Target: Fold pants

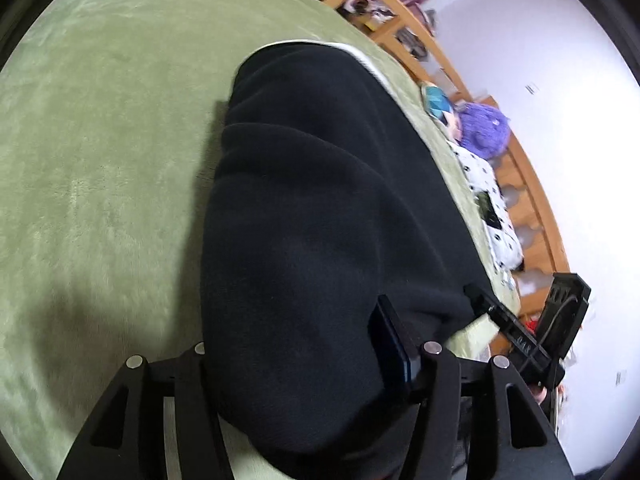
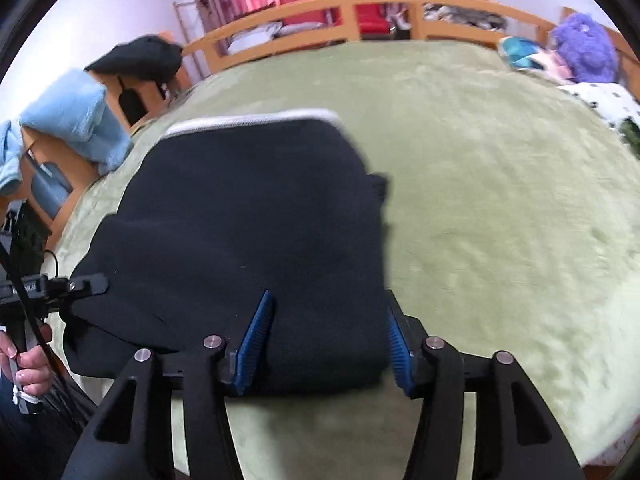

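Note:
Black pants (image 1: 320, 208) lie folded into a thick stack on the green blanket (image 1: 100, 140), a white waistband edge (image 2: 248, 119) showing at the far end. The near end of the stack bulges between the fingers of my left gripper (image 1: 304, 320). Its right blue pad (image 1: 394, 344) stands beside the cloth and its left finger is hidden under the cloth. The jaws of my right gripper (image 2: 328, 300) stand apart over the near right corner of the pants (image 2: 256, 220). Both blue pads (image 2: 256, 340) are visible, with cloth between them and no squeeze to be seen.
A wooden bed frame (image 2: 352, 8) runs along the far side, with a purple plush (image 2: 586, 46) and a spotted pillow (image 1: 490, 200) at the blanket's edge. A blue towel (image 2: 76, 116) and a dark garment (image 2: 140, 58) lie on wooden furniture at the left. A hand (image 2: 28, 356) holds the left gripper's handle.

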The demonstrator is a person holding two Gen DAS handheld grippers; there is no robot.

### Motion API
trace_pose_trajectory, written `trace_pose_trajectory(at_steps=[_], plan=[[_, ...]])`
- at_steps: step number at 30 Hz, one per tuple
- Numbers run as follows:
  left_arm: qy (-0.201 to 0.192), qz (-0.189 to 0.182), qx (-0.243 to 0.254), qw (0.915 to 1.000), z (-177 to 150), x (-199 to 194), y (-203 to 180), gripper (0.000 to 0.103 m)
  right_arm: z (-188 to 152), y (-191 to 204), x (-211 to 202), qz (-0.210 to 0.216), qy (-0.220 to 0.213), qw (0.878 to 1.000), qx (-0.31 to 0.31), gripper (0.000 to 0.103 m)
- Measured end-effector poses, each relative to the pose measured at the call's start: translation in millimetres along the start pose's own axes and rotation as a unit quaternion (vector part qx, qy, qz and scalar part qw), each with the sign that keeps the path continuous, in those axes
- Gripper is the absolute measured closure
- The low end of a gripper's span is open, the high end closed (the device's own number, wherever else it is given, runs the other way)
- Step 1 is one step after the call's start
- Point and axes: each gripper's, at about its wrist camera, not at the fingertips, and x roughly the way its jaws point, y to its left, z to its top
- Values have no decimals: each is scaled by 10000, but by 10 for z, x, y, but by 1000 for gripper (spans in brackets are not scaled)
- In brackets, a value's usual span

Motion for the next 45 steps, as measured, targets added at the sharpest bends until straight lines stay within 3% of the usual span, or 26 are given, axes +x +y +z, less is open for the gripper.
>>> trace_pose_trajectory(at_steps=[4,6,9,11,15,17,18,20,22,23,24,26,30,32,35,37,39,42,45], plan=[[117,-26,-130,9998,-87,-96,19,47,74,10,-420,-171,-349,9992,-130,47],[100,129,-123,9998,-126,-185,51,30,106,165,-510,-138,-489,9981,-347,46],[-185,46,-396,9990,-167,-435,196,28,100,464,-479,246,-455,9969,-588,46],[-485,250,-370,9978,-202,-614,254,28,66,608,-418,549,-401,9952,-707,46],[-657,257,-414,9966,-156,-640,300,28,-132,1102,-217,1012,-207,9878,-1162,46],[-490,537,-370,9967,-126,-514,321,31,-238,1306,-83,1197,-41,9835,-1359,46],[-443,549,-320,9970,-139,-443,312,44,-309,1412,-6,1303,77,9810,-1438,46],[-310,151,-351,9988,-199,-330,324,70,-382,1511,104,1334,237,9796,-1486,46],[-278,167,-415,9986,-253,-286,324,75,-497,1618,166,1224,339,9792,-1582,57],[-310,46,-509,9982,-287,-309,354,77,-535,1668,166,1261,315,9773,-1674,88],[-304,5,-553,9980,-305,-323,363,77,-602,1729,165,1152,285,9765,-1798,93],[-289,177,-412,9986,-352,-353,325,77,-693,1802,157,962,291,9743,-2014,95],[-340,717,-35,9968,-399,-306,180,74,-810,1781,142,921,449,9702,-2197,95],[-307,802,12,9963,-400,-316,117,68,-834,1778,156,879,555,9683,-2271,93],[-353,951,114,9948,-359,-477,72,68,-803,1744,43,972,650,9654,-2333,86],[-540,1031,126,9931,-306,-656,78,61,-693,1685,-90,1092,536,9670,-2240,80],[-808,894,71,9927,-183,-821,104,36,-581,1553,-240,985,202,9704,-2194,61],[-1027,993,164,9896,86,-847,39,35,-367,1311,-335,793,-233,9784,-1894,58],[-1031,1041,25,9892,378,-694,-45,35,-227,1122,-213,934,-205,9856,-1393,58]])
